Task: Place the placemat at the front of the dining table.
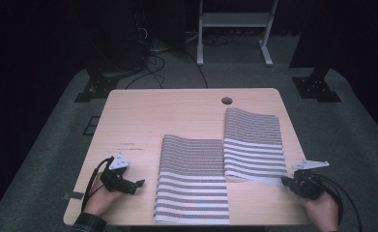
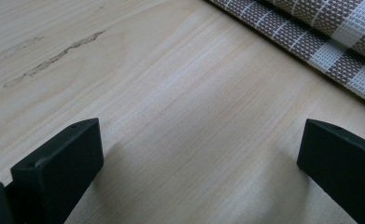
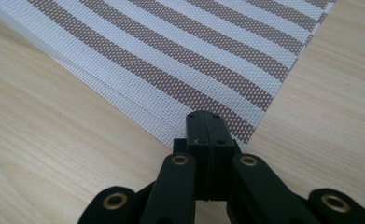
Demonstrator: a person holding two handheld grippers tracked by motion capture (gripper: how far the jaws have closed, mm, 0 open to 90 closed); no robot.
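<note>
Two brown-and-white striped woven mats lie folded on the pale wooden table (image 1: 177,106). One mat (image 1: 191,183) is at the near middle; the other mat (image 1: 252,145) is to its right and farther back. My left gripper (image 1: 139,183) rests low over bare wood left of the near mat, jaws wide open with nothing between them (image 2: 201,140); the near mat's edge (image 2: 329,32) runs past at upper right. My right gripper (image 1: 285,181) is shut, its tips (image 3: 204,123) at the near right corner of the right mat (image 3: 180,51). I cannot tell whether they pinch that corner.
A round cable hole (image 1: 226,101) sits near the table's far edge. Bare wood lies behind and to the left of the mats. Beyond the table are grey carpet, cables and a white frame (image 1: 235,29).
</note>
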